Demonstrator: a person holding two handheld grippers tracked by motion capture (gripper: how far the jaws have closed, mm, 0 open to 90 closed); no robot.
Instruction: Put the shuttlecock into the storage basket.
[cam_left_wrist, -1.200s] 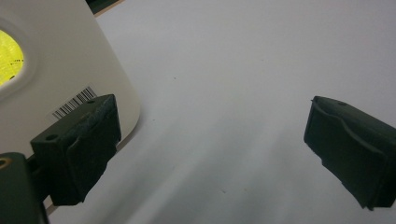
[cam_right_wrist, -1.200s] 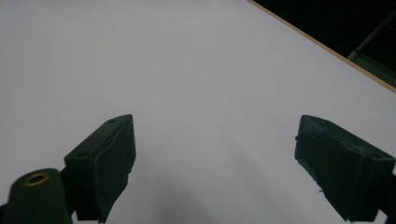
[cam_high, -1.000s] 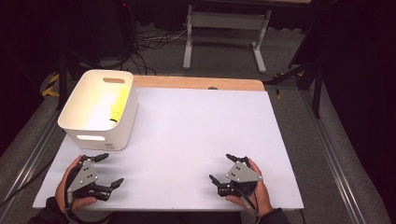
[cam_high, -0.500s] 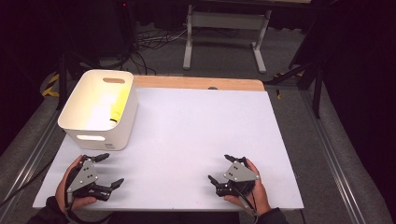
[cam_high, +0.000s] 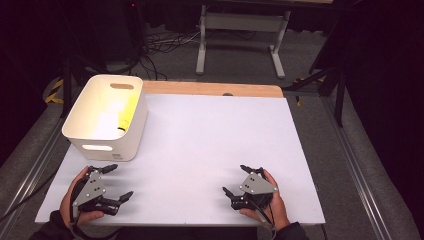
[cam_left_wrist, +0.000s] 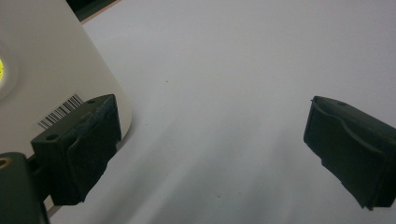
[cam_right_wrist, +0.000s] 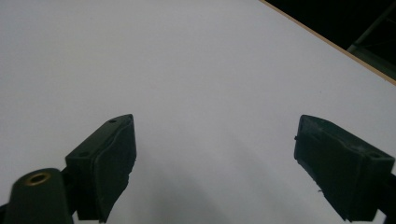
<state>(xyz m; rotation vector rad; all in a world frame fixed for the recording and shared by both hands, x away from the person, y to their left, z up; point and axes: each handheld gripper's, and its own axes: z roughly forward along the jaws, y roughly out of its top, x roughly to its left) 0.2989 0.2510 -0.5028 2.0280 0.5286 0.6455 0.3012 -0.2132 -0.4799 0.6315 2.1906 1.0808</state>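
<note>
White sheeting is covering the table (cam_high: 210, 145), with a wooden strip showing along the far edge; the left gripper (cam_high: 115, 182) is resting near the front left corner, its jaws standing wide apart with nothing between them; the bin (cam_high: 107, 117), cream-white with a handle slot, is sitting just beyond it at the left, something yellow lying inside; in the left gripper view the bin's wall (cam_left_wrist: 51, 70) is showing a barcode label just behind one jaw; the right gripper (cam_high: 239, 181) is resting near the front right, well apart from the bin, jaws likewise spread over bare table.
</note>
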